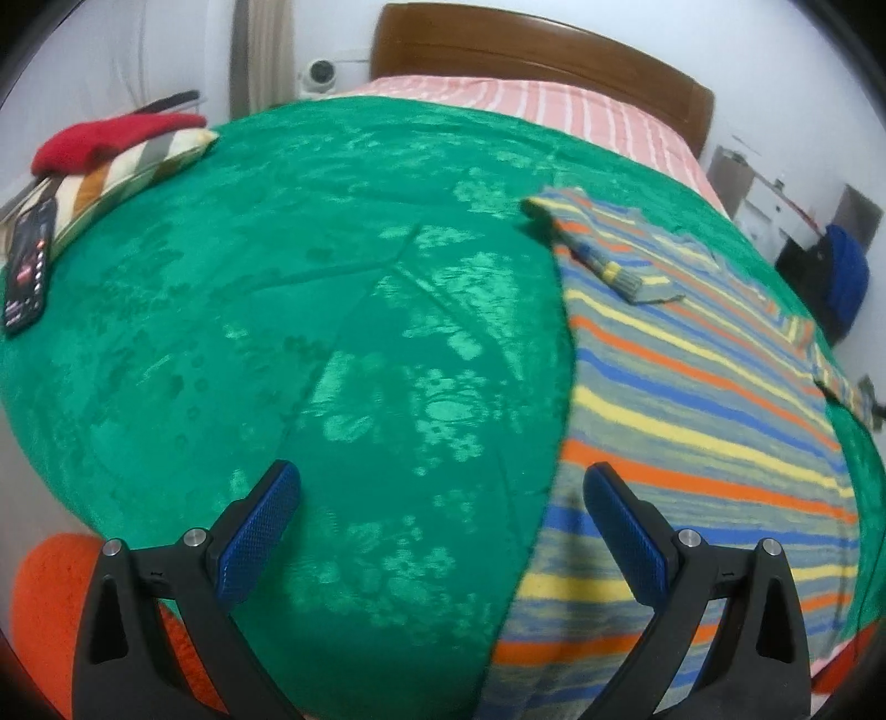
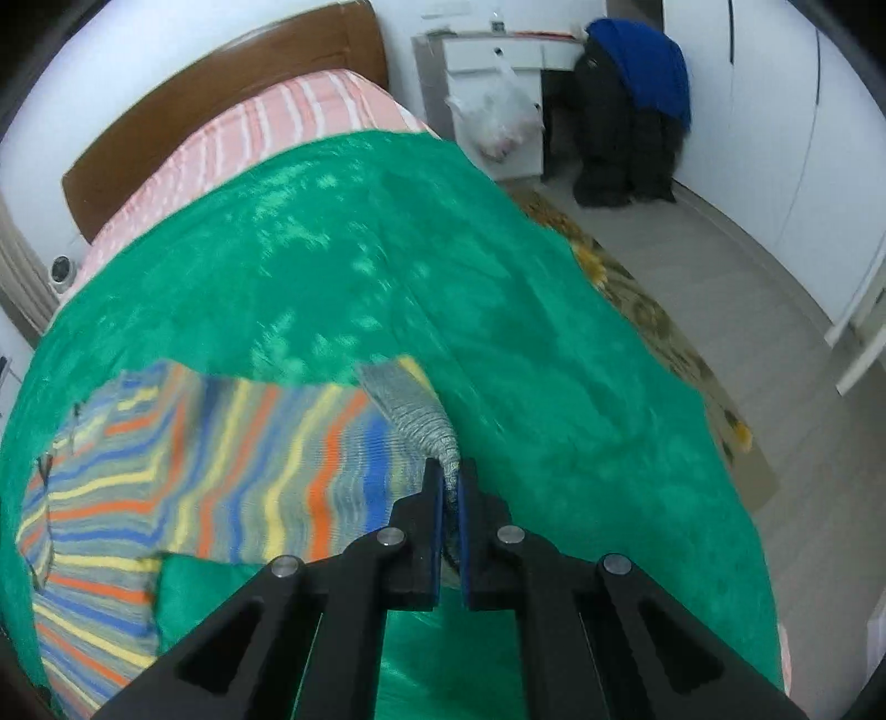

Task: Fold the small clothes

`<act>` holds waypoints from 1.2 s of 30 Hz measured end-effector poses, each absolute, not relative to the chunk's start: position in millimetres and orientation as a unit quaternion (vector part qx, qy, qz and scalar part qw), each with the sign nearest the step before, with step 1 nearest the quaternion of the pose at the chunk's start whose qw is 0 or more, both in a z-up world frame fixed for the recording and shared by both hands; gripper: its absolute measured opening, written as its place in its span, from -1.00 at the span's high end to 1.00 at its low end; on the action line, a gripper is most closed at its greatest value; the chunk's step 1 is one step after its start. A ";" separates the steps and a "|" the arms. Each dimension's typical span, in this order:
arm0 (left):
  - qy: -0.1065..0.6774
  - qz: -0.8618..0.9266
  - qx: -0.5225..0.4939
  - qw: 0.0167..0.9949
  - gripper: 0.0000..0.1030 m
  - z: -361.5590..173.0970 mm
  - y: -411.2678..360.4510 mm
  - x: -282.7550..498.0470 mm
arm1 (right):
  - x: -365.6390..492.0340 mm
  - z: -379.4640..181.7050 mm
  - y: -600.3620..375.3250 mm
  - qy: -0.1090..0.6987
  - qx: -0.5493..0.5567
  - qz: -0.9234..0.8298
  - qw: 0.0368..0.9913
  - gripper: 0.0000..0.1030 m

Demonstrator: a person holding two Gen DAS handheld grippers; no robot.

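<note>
A: Left wrist view. Left tongs (image 1: 440, 490) spread wide apart, nothing between the blue pads, hanging over the green blanket (image 1: 277, 332) that covers the bed. One pad sits over bare blanket, the other over the near edge of the striped sweater (image 1: 692, 399).

B: Sweater position?

A: Spread flat on the blanket, right half of the view. One sleeve (image 1: 609, 255) folded across its upper part. Left edge of the bed: striped pillow (image 1: 116, 171) with a red cloth (image 1: 105, 141) on top, a dark remote (image 1: 27, 266) just beside it. Pink striped sheet (image 1: 554, 105) and wooden headboard (image 1: 526, 50) at the far end.

B: Right wrist view?

A: Right tongs (image 2: 451, 476) pressed together on the grey cuff of the other sleeve (image 2: 410, 410), cloth pinched between the pads. Sleeve lifted off the blanket and stretched toward the body of the sweater, which lies lower left. View is motion-blurred, so probably only the cuff is gripped. Beyond the bed: a patterned rug (image 2: 664, 332), a white plastic bag (image 2: 498, 122), dark clothes (image 2: 626, 144) with a blue cloth (image 2: 648, 66) draped over them.
</note>
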State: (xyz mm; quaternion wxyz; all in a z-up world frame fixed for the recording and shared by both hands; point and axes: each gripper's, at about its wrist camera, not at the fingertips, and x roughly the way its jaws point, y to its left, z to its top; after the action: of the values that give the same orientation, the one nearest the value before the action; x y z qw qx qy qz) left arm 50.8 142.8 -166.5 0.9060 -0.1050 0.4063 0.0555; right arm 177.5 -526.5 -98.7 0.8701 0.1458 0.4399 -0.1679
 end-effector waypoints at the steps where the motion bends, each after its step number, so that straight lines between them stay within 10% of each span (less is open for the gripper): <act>1: 0.407 0.060 -0.109 0.905 -0.98 -167.1 145.3 50.1 | 176.4 -103.9 -529.1 0.445 0.151 -0.171 0.866 0.92; 16: 0.415 0.059 -0.122 0.900 -0.98 -170.7 152.6 50.2 | 138.3 -136.0 -584.9 0.421 0.329 -0.181 0.826 0.90; 36: 0.437 0.054 -0.103 0.892 -0.99 -184.7 142.0 57.7 | 100.5 -113.0 -504.8 0.409 0.213 -0.115 0.880 0.46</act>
State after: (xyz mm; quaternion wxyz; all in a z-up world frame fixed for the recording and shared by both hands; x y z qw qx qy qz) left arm 57.7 142.0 -184.7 0.8917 -0.1025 0.4374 0.0545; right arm 100.5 -504.8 -113.0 0.8801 0.2126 0.4087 -0.1149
